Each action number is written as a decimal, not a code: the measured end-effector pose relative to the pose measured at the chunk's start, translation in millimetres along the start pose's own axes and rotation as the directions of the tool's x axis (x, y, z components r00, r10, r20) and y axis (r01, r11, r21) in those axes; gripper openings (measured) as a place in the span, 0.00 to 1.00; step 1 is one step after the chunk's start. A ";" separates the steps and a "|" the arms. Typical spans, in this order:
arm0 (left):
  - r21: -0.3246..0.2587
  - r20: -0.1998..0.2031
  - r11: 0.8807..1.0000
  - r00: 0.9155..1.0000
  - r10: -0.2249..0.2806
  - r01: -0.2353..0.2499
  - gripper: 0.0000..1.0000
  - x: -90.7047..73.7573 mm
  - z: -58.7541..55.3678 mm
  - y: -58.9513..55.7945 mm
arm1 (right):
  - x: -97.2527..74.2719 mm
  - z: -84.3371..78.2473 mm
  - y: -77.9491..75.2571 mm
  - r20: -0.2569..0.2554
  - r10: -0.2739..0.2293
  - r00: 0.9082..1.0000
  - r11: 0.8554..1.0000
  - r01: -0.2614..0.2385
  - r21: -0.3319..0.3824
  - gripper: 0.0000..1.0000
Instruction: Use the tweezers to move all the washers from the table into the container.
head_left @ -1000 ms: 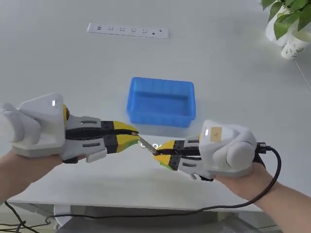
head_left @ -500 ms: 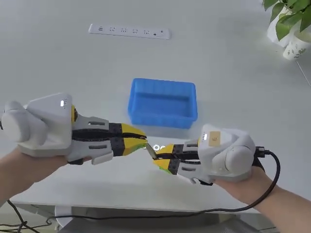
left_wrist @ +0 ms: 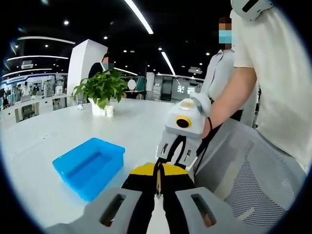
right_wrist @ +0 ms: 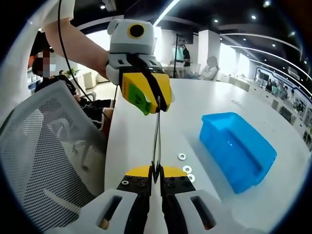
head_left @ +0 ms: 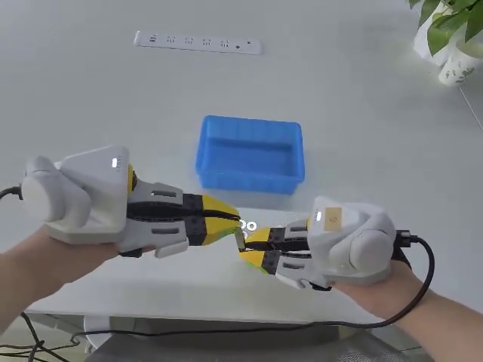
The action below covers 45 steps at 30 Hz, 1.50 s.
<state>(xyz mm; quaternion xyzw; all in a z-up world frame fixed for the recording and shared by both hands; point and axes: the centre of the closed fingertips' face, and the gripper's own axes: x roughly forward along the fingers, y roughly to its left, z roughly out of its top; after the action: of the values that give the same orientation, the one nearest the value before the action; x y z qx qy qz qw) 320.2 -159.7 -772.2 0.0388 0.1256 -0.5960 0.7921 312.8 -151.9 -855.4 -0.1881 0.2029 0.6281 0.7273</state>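
A: What changed in the last second?
B: The left tool has moved in on the right tool. A second ago a stretch of tweezers showed between their tips. Now the tips nearly meet, low over the bench, just in front of the blue container.
A: Who holds the tweezers?
B: Both, as I read it. In the right gripper view the tweezers run from the right tool's jaws, pinched to a slit on the near end, up into the left tool's yellow jaws, clamped on the far end. The left gripper view agrees: its jaws are all but together on a thin metal strip.
A: Meaning?
B: Looks like a regrip or handover, not a pick. Can't tell which end is the working end. The task looks to be at its start.
A: Washers?
B: The right gripper view gives the count: three washers flat on the bench, close together, beside the tweezers and short of the container. In the head view they read as a small clump right at the tool tips, count unclear.
A: Container?
B: The head view looks into it: plain blue floor, no washer I can make out. The gripper views give me its side walls instead.
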 end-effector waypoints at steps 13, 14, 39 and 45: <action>0.009 0.003 1.000 1.000 -0.017 0.017 0.04 11.2 4.1 -5.3 | -4.8 -2.6 1.5 -0.022 0.008 1.000 0.999 -0.009 -0.050 0.09; 0.010 0.001 1.000 1.000 -0.016 0.016 0.04 11.0 4.1 -5.3 | -5.2 -2.5 2.1 -0.024 0.007 1.000 0.998 -0.009 -0.057 0.09; 0.055 -0.047 0.996 0.997 -0.063 0.065 0.04 15.0 4.2 -16.2 | -3.6 3.5 5.8 -0.029 0.016 0.999 0.990 -0.020 -0.141 0.12; 0.061 -0.056 0.995 0.996 -0.071 0.074 0.04 15.3 4.4 -15.3 | -3.0 4.1 4.1 -0.031 0.014 0.999 0.988 -0.019 -0.152 0.11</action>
<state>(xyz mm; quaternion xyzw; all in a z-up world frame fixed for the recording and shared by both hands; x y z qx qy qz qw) 310.2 -179.3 -770.4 0.0750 0.1295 -0.6267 0.7648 308.6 -151.6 -850.4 -0.2508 0.1668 0.6448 0.7025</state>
